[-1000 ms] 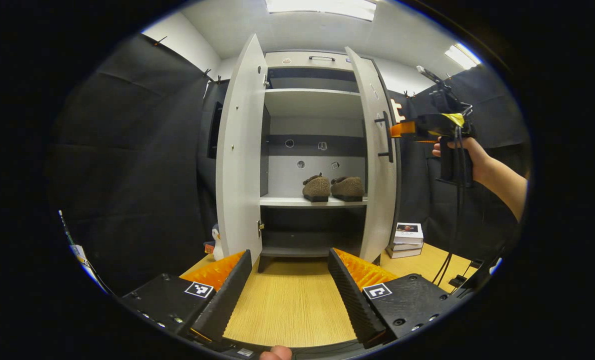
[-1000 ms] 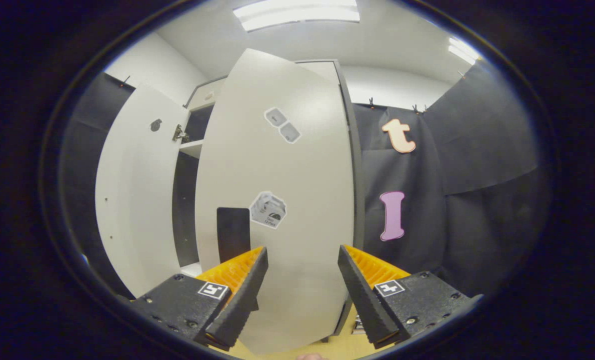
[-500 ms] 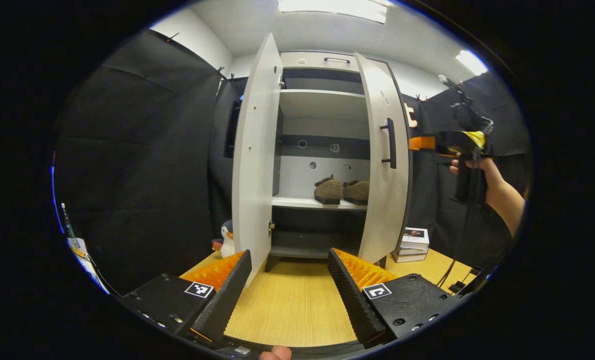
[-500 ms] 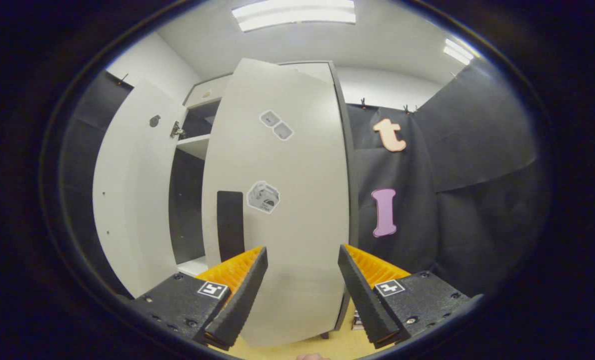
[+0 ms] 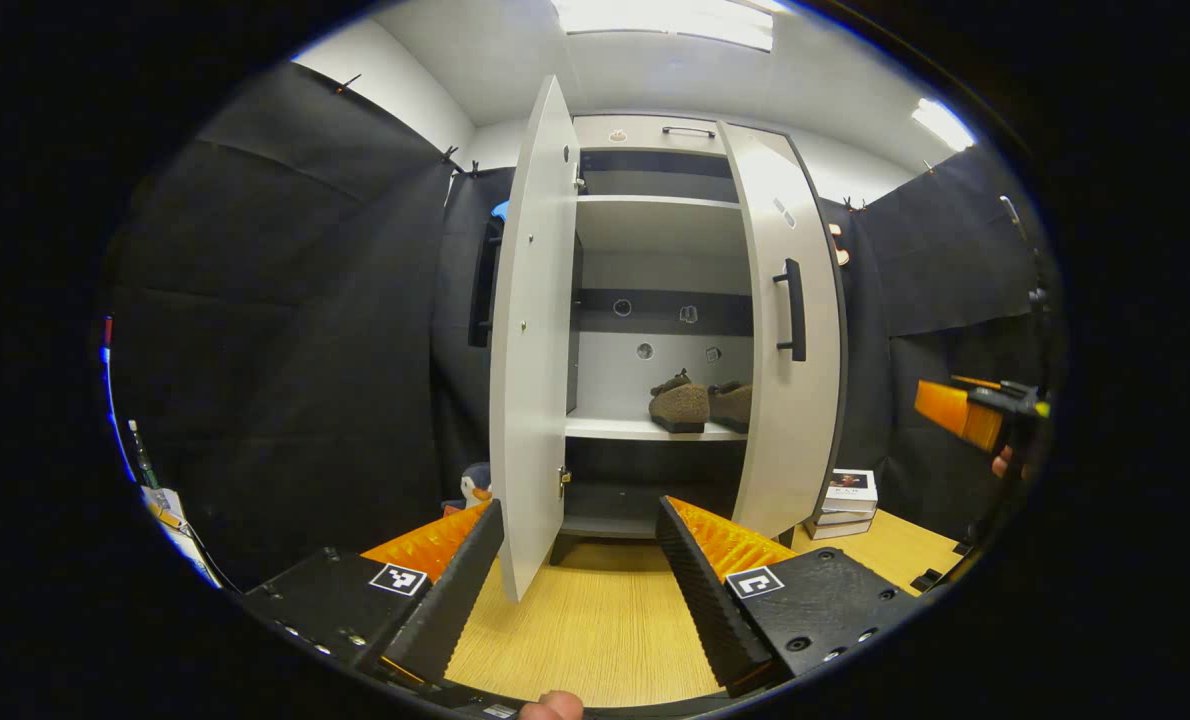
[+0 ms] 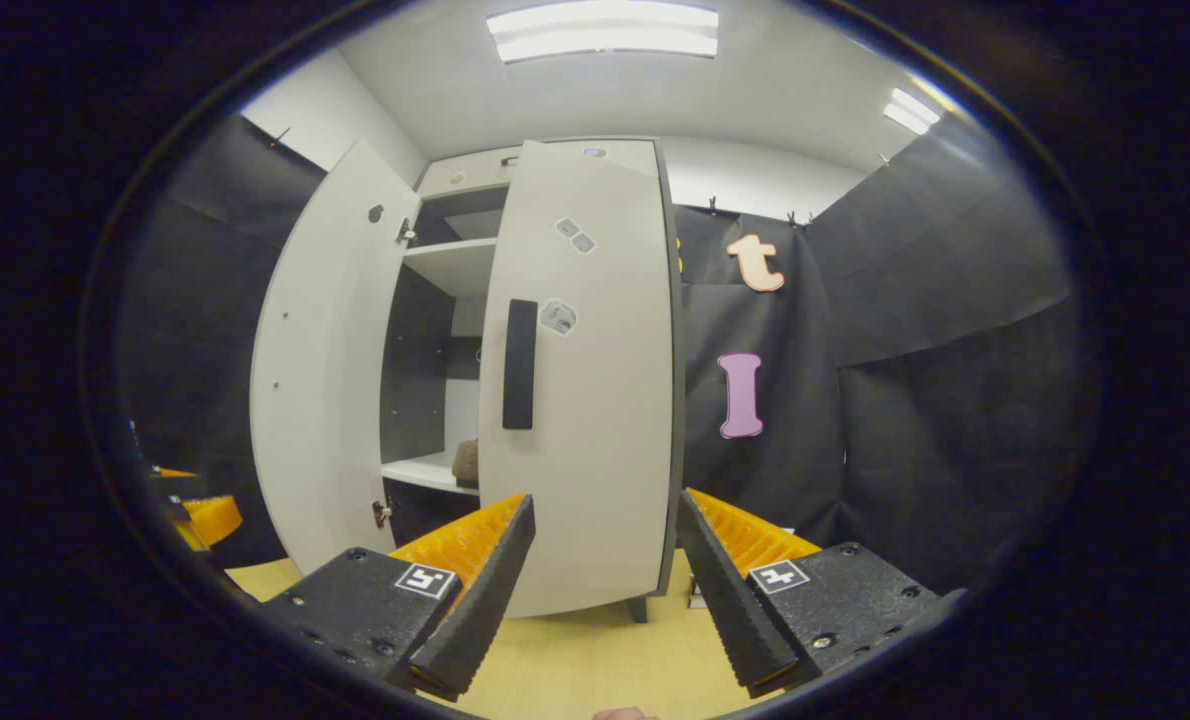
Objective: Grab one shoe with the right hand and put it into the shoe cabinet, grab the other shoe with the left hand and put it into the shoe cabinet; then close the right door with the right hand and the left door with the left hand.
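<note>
Two brown shoes [image 5: 697, 402] stand side by side on the middle shelf of the white shoe cabinet [image 5: 655, 230]. The right door [image 5: 793, 350], with a black handle [image 5: 793, 310], is swung partway in and hides part of one shoe. The left door [image 5: 535, 340] stands wide open, edge-on to me. My left gripper [image 5: 580, 590] is open above the wooden floor, in front of the cabinet. My right gripper [image 6: 600, 590] is open too, facing the right door [image 6: 585, 380] from a short distance; it appears as an orange tip [image 5: 960, 412] at the far right of the left gripper view. A sliver of shoe [image 6: 466, 462] peeks past the door.
A stack of books [image 5: 843, 490] lies on the floor right of the cabinet. A small penguin toy [image 5: 473, 487] sits left of it, behind the left door. Black cloth walls close in both sides. The wooden floor [image 5: 595, 620] spreads in front.
The right door swung further toward shut. My right gripper pulled back from it and dropped lower. The left gripper view drifted left, so the cabinet sits further right.
</note>
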The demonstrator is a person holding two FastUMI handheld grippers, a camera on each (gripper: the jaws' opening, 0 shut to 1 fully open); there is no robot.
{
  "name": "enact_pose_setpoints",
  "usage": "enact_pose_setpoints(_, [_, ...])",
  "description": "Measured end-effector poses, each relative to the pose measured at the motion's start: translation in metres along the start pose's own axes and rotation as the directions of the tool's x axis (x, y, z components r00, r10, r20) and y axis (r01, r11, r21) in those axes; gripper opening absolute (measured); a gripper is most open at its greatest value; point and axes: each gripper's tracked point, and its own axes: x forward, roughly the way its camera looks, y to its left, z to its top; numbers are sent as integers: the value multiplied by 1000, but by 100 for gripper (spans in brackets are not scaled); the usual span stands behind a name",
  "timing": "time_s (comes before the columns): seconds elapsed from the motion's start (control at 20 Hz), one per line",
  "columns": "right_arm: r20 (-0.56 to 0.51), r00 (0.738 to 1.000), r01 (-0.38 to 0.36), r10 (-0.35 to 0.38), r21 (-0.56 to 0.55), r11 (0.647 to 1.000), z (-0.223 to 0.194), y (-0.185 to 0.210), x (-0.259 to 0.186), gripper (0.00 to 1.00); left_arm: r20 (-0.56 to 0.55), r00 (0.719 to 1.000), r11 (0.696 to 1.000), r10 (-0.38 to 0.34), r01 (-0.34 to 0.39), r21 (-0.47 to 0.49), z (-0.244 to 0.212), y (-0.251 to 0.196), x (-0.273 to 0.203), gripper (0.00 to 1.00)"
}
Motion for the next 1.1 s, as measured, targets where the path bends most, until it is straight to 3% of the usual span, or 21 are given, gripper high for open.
enact_pose_setpoints(0.25, [-49, 998, -26, 28, 49, 998, -43, 26, -31, 92, 5, 1000, 1000, -2, 2, -20, 5, 0, -3, 93])
enact_pose_setpoints(0.5, [-109, 992, -60, 66, 54, 997, -66, 42, -43, 88, 31, 992, 992, 124, -123, -39, 26, 53, 4, 93])
enact_pose_setpoints(0.55, [-109, 992, -65, 71, 57, 996, -66, 42, -44, 92, 49, 987, 988, 151, -150, -36, 35, 71, 9, 93])
enact_pose_setpoints(0.8, [-100, 993, -58, 65, 71, 996, -62, 38, -47, 92, 116, 960, 967, 255, -255, -7, 88, 149, 44, 92])
enact_pose_setpoints(1.1, [-106, 993, -35, 42, 69, 997, -60, 31, -48, 92, 113, 965, 971, 235, -227, -77, 131, 190, 108, 93])
